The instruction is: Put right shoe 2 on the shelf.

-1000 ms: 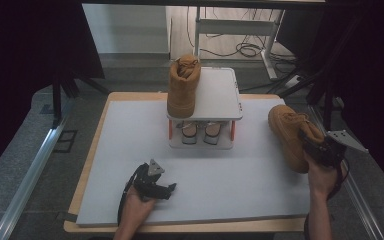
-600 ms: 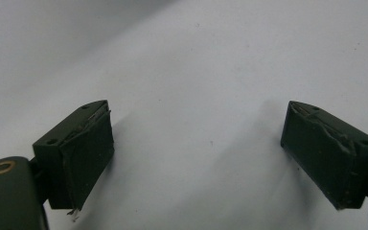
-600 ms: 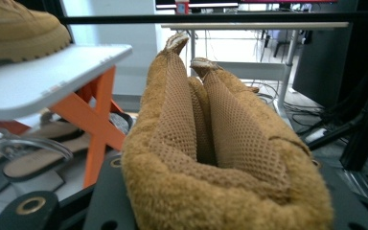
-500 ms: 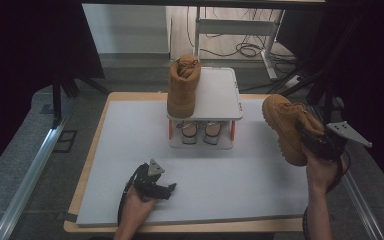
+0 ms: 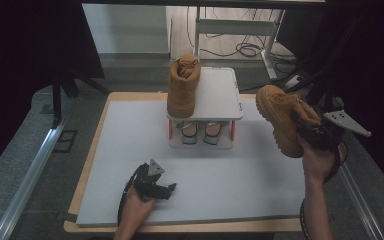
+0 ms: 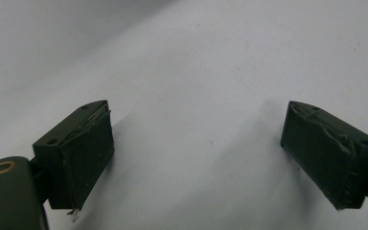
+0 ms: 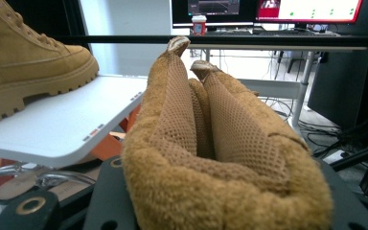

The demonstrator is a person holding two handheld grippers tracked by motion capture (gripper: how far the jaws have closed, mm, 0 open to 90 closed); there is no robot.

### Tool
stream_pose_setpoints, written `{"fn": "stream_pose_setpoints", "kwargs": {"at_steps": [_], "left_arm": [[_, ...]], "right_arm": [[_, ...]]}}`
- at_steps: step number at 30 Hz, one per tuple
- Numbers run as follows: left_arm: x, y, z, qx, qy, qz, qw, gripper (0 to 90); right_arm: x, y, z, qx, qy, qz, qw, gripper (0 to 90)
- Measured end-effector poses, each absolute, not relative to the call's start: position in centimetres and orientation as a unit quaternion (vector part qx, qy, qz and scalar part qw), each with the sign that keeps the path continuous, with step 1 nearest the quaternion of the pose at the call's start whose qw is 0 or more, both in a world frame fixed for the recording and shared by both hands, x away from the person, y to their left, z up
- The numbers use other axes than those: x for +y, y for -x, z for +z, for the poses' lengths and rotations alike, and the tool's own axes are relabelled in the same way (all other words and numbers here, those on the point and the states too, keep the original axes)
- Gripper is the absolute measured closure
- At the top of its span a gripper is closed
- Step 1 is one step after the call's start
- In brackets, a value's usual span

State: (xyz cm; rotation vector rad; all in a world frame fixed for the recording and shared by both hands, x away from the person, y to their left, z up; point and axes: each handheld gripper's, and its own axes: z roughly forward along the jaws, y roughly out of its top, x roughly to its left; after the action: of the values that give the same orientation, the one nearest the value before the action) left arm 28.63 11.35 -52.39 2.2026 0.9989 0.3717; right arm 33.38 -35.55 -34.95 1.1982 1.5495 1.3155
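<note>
we've got a rack (image 5: 215,95) at the back middle of the table (image 5: 240,185), one boot (image 5: 182,85) on its top shelf at the left, sandals (image 5: 200,131) underneath, a second boot (image 5: 280,117) up off the table to the right of the rack, left gripper (image 5: 171,188) near the front edge.

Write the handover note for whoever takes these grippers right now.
Right gripper: shut on the collar of the second tan boot, held in the air off the table's right side, toe pointing away.
Left gripper: open, nothing between its jaws, resting on the white table mat near the front edge.
First tan boot: already standing on the left half of the white shoe rack's top shelf. A pair of sandals sits on the shelf below.
Left to do, most likely: set the held boot on the free right half of the shelf, then release.
</note>
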Motion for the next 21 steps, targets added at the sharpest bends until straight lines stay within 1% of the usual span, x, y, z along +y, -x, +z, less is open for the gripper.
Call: {"fn": "stream_pose_setpoints", "kwargs": {"at_steps": [21], "left_arm": [[11.3,-28.6,-52.4,0.384,-0.846,0.143,0.341,10.6]], "right_arm": [[-33.2,-34.4,-31.1,0.608,-0.441,0.533,0.389,55.8]]}}
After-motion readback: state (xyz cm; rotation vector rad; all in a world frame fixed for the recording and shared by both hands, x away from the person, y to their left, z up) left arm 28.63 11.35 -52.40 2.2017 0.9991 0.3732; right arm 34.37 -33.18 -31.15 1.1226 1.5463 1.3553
